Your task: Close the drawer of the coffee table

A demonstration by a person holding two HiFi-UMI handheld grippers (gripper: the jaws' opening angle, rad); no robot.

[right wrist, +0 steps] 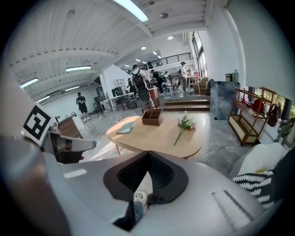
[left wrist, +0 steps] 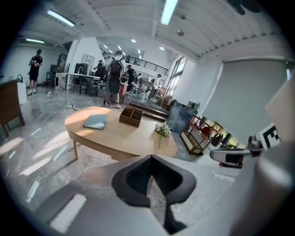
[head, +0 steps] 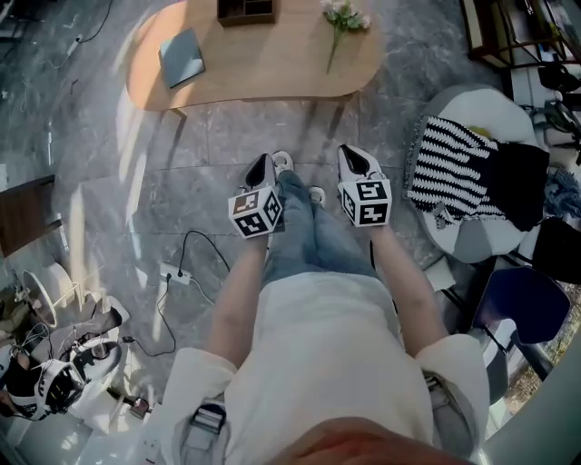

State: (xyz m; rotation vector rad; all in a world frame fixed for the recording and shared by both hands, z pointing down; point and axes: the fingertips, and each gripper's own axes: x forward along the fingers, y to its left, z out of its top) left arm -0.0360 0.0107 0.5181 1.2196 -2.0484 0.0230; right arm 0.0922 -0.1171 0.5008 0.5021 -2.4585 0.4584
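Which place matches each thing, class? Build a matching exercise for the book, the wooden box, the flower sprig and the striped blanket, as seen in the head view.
Things:
1. book
2. wooden box
3. flower sprig
4. striped blanket

Places:
A. draped on the white seat
B. right end of the coffee table
C. left part of the coffee table
D. far edge of the coffee table, near the middle

Pairs: 1-C, 2-D, 3-B, 4-A
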